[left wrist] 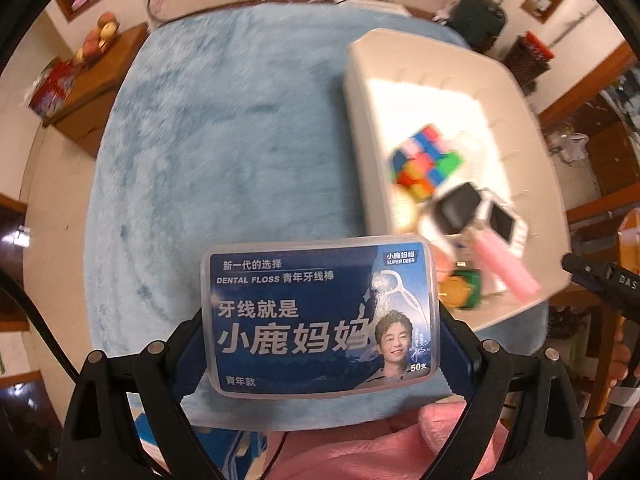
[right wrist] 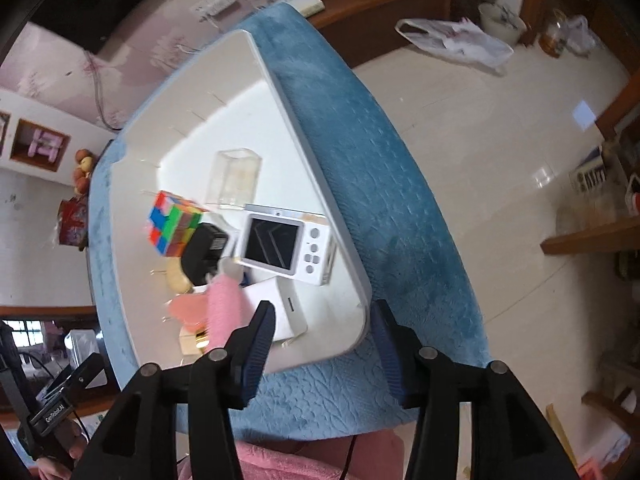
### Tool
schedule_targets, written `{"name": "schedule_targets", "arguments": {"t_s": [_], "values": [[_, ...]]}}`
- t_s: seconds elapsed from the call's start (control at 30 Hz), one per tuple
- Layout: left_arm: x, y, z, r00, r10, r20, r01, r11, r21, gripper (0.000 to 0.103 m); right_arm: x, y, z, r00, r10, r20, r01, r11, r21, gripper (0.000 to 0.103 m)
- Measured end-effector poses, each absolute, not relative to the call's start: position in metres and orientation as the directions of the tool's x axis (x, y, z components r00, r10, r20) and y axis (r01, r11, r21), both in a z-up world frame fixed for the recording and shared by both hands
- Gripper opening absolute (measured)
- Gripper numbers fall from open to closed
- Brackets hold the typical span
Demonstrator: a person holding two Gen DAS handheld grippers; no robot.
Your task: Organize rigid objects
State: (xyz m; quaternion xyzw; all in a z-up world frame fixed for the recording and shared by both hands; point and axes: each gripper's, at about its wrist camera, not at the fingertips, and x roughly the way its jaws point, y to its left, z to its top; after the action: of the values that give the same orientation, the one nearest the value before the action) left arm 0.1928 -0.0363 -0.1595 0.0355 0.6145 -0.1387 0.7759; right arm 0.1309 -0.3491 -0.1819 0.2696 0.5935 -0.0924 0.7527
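My left gripper (left wrist: 320, 340) is shut on a clear dental floss box (left wrist: 320, 316) with a blue label, held above the blue fluffy mat (left wrist: 224, 152). To its right stands a white tray (left wrist: 360, 92) holding a colourful puzzle cube (left wrist: 424, 160), a black charger (left wrist: 458, 208), a small white camera (left wrist: 506, 226) and a pink roller (left wrist: 504, 266). In the right wrist view my right gripper (right wrist: 324, 328) is open and empty over the tray's near corner (right wrist: 352, 336). The cube (right wrist: 174, 228), charger (right wrist: 204, 254), camera (right wrist: 286, 244), pink roller (right wrist: 226, 304) and a clear cup (right wrist: 236, 178) lie in the tray.
A white box (right wrist: 280, 308) and a pink flat piece (right wrist: 186, 308) also lie in the tray. A wooden cabinet with fruit (left wrist: 100, 36) stands far left. A power strip (right wrist: 218, 2) lies beyond the mat. Tiled floor (right wrist: 500, 128) lies right of the mat.
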Motion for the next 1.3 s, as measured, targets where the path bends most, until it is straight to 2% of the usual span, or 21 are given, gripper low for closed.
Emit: {"name": "schedule_targets", "arguments": {"t_s": [0.23, 0.4, 0.6, 0.83, 1.07, 1.2, 1.3], "values": [[0.177, -0.070, -0.143, 0.284, -0.232, -0.930, 0.325, 0.936, -0.134, 0.095, 0.128, -0.342, -0.160, 0.320, 0.203, -0.925, 0.373, 0.871, 0.320, 0.066], [0.167, -0.091, -0.128, 0.347, -0.256, -0.902, 0.363, 0.924, -0.123, 0.095, 0.125, -0.340, -0.149, 0.348, 0.225, -0.910, 0.340, 0.874, 0.346, 0.079], [0.171, -0.099, -0.115, 0.407, -0.312, -0.859, 0.334, 0.926, -0.178, 0.095, 0.117, -0.340, -0.141, 0.364, 0.238, -0.901, 0.314, 0.879, 0.359, 0.080], [0.177, -0.093, -0.116, 0.427, -0.320, -0.846, 0.267, 0.938, -0.220, 0.095, 0.110, -0.334, -0.139, 0.373, 0.263, -0.890, 0.287, 0.879, 0.380, 0.080], [0.170, -0.071, -0.118, 0.432, -0.262, -0.863, 0.175, 0.963, -0.205, 0.095, 0.111, -0.317, -0.133, 0.394, 0.268, -0.879, 0.234, 0.896, 0.378, 0.081], [0.164, -0.053, -0.106, 0.453, -0.260, -0.853, 0.120, 0.966, -0.231, 0.095, 0.116, -0.304, -0.128, 0.406, 0.273, -0.872, 0.207, 0.902, 0.379, 0.081], [0.160, -0.040, -0.092, 0.495, -0.228, -0.839, 0.101, 0.974, -0.205, 0.095, 0.121, -0.291, -0.122, 0.423, 0.281, -0.861, 0.179, 0.906, 0.384, 0.081]]}}
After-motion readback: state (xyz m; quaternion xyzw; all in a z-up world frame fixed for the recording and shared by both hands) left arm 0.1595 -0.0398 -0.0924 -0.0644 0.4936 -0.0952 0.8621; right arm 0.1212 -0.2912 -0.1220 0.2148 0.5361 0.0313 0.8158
